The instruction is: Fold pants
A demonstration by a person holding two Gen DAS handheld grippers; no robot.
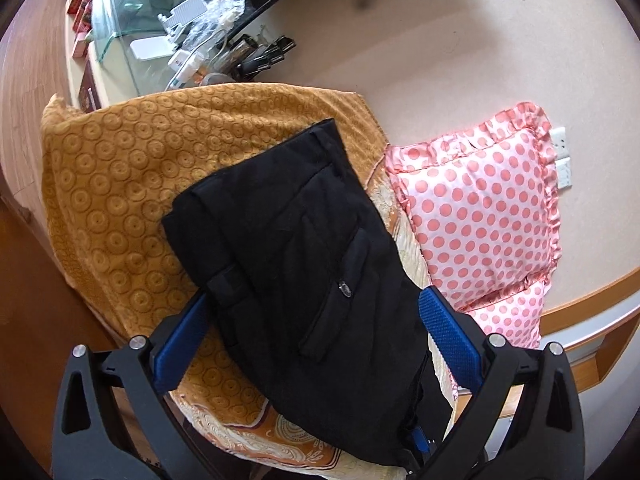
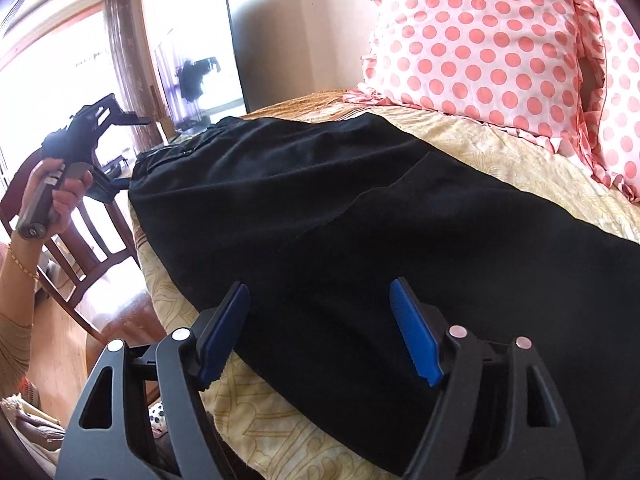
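Black pants (image 1: 304, 264) lie on the bed, waistband end on an orange circle-patterned blanket (image 1: 120, 184), a back pocket with a button facing up. My left gripper (image 1: 316, 300) is open, its blue pads either side of the pants near the pocket. In the right wrist view the pants (image 2: 360, 216) stretch across the bed. My right gripper (image 2: 320, 296) is open, low over the near part of the fabric. The left gripper (image 2: 100, 120) shows there too, held in a hand at the far left beside the waistband.
A pink polka-dot pillow (image 1: 480, 208) leans against the wall beside the pants; it also shows in the right wrist view (image 2: 480, 40). A cluttered glass-topped desk (image 1: 132, 20) stands beyond the blanket. A wooden chair (image 2: 88, 256) and a TV screen (image 2: 200, 68) stand left of the bed.
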